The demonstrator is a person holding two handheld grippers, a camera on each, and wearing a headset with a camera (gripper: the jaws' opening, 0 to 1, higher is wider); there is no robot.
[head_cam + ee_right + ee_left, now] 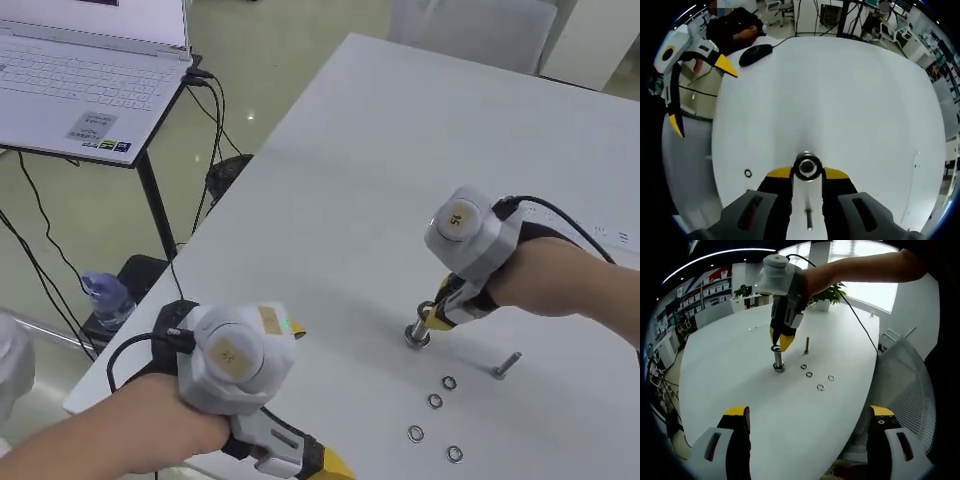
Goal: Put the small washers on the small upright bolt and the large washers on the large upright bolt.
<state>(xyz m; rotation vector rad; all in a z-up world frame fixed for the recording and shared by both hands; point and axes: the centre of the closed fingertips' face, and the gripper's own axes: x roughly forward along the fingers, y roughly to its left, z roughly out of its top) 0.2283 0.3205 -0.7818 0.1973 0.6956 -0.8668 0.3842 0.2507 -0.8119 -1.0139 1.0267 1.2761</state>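
Observation:
The large upright bolt (417,336) stands on the white table (380,150). My right gripper (435,318) points down at the bolt's top, shut on a large washer (807,166) that sits ring-like between its yellow tips. From the left gripper view the right gripper (780,343) holds this washer (776,348) at the top of the large bolt (778,363). The small bolt (507,365) stands to its right. Several small washers (435,401) lie in front of the bolts. My left gripper (320,462) hovers open at the near table edge, nothing between its fingers.
A laptop (90,60) sits on a stand left of the table, with cables and a water bottle (105,295) on the floor below. A mesh chair (900,370) stands beside the table. A black mouse (755,54) lies on the table's far end.

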